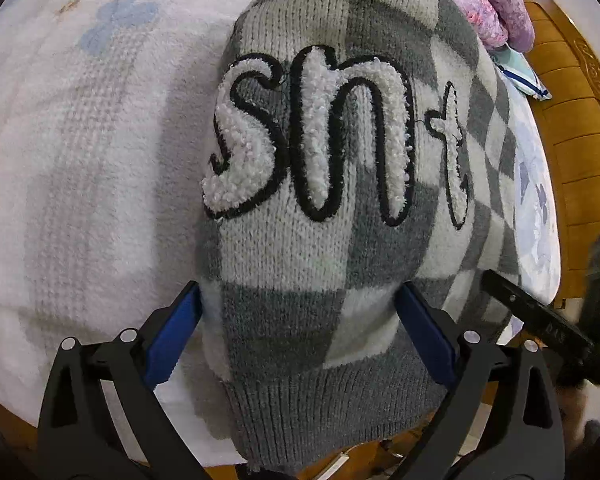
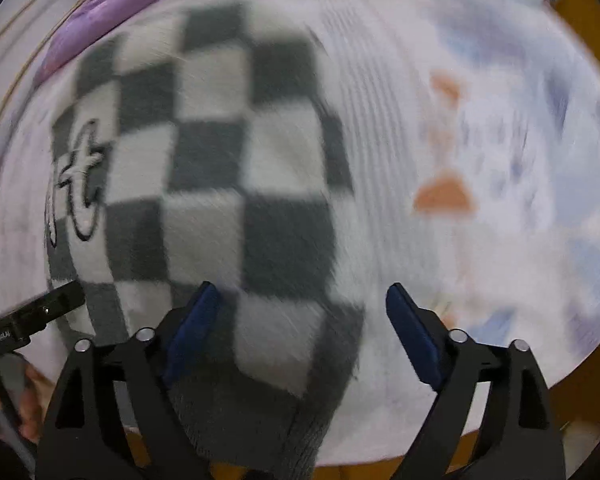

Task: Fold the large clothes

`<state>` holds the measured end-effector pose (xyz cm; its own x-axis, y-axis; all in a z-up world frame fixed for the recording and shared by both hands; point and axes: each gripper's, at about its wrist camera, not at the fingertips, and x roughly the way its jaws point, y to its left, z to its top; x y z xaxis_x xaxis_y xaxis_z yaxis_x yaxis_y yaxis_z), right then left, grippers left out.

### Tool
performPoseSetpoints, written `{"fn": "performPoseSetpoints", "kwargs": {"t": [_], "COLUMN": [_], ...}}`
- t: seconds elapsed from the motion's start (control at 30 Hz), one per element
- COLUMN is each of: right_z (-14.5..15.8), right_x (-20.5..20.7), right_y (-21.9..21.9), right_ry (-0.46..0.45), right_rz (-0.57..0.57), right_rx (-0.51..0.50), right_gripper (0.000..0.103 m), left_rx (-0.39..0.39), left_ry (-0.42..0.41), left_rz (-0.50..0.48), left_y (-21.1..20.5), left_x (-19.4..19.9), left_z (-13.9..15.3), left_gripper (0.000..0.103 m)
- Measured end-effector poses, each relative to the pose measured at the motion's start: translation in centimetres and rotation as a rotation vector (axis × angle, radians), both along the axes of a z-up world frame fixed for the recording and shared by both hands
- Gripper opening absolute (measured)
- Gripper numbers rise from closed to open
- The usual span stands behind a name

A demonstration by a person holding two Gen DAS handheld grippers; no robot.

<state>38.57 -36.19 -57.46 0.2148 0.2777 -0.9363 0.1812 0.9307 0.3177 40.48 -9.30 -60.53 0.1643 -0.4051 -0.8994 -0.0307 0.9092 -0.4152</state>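
Observation:
A grey and white checked knit sweater point(image 1: 332, 240) with fluffy white letters lies on a white bed cover point(image 1: 80, 160). My left gripper point(image 1: 300, 300) is open, its blue pads on either side of the sweater's ribbed hem; whether they touch the cloth I cannot tell. In the blurred right wrist view the same sweater point(image 2: 220, 184) fills the left half. My right gripper point(image 2: 300, 300) is open over the sweater's right hem corner. The right gripper's black finger also shows in the left wrist view point(image 1: 540, 320).
A pink and purple fluffy garment point(image 1: 484, 4) lies at the far end of the bed. A carved wooden bed frame point(image 1: 580, 152) runs along the right. The bed cover point(image 2: 500, 160) with blue and orange prints extends right of the sweater.

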Motion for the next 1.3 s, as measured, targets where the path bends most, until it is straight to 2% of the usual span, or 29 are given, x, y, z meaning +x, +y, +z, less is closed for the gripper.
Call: {"fn": "performPoseSetpoints", "kwargs": {"t": [0.07, 0.13, 0.27, 0.43, 0.53, 0.6, 0.67, 0.73, 0.83, 0.87, 0.9, 0.93, 1.07, 1.23, 1.3], "right_z": [-3.2, -5.2, -6.4, -8.0, -8.3, -8.6, -9.3, -9.7, -9.6, -9.4, -9.1, -8.8, -6.2, -0.5, 2.2], "right_x": [-0.6, -1.0, -0.8, -0.4, -0.2, 0.1, -0.1, 0.0, 0.0, 0.0, -0.3, -0.5, -0.6, 0.2, 1.0], "right_y": [-2.8, -4.0, -3.6, -4.3, -5.1, -5.8, -6.1, -6.1, -6.2, -6.3, -6.2, -6.2, -6.0, -5.0, -4.0], "right_ry": [0.073, 0.103, 0.097, 0.097, 0.104, 0.143, 0.175, 0.169, 0.164, 0.157, 0.151, 0.151, 0.097, -0.021, -0.079], "right_rz": [-0.129, -0.18, -0.178, -0.195, -0.188, -0.188, -0.17, -0.182, -0.2, -0.198, -0.203, -0.219, -0.237, -0.194, -0.144], "right_rx": [0.26, 0.397, 0.445, 0.491, 0.514, 0.571, 0.633, 0.608, 0.586, 0.583, 0.606, 0.633, 0.625, 0.557, 0.509], "right_gripper": [0.088, 0.091, 0.096, 0.097, 0.097, 0.097, 0.097, 0.097, 0.097, 0.095, 0.082, 0.076, 0.049, 0.042, 0.041], "left_rx": [-0.022, -0.061, -0.096, -0.098, -0.122, -0.142, -0.178, -0.196, -0.177, -0.177, -0.182, -0.187, -0.189, -0.15, -0.132], "left_ry": [0.012, 0.045, 0.173, 0.153, 0.129, 0.126, 0.124, 0.127, 0.125, 0.124, 0.123, 0.121, 0.086, -0.04, -0.101], "left_rz": [-0.019, -0.027, -0.034, 0.035, 0.002, 0.008, 0.018, 0.019, 0.009, 0.009, 0.01, 0.01, -0.002, -0.04, -0.053], "left_y": [0.7, 1.1, 0.3, -0.1, -0.3, -0.1, 0.4, 0.6, 0.4, 0.3, 0.0, 0.1, 0.9, 1.2, 1.6], "left_x": [-0.4, -1.3, -3.2, -3.1, -3.0, -3.0, -2.7, -2.8, -2.8, -2.8, -2.4, -2.3, -2.6, -1.2, -0.4], "left_z": [-0.3, -1.0, -4.4, -5.0, -4.1, -3.2, -2.4, -1.8, -1.2, -0.8, -0.3, 0.1, 2.5, 7.6, 9.7], "left_gripper": [0.095, 0.095, 0.095, 0.097, 0.077, 0.062, 0.054, 0.05, 0.047, 0.045, 0.044, 0.043, 0.033, 0.029, 0.028]}}
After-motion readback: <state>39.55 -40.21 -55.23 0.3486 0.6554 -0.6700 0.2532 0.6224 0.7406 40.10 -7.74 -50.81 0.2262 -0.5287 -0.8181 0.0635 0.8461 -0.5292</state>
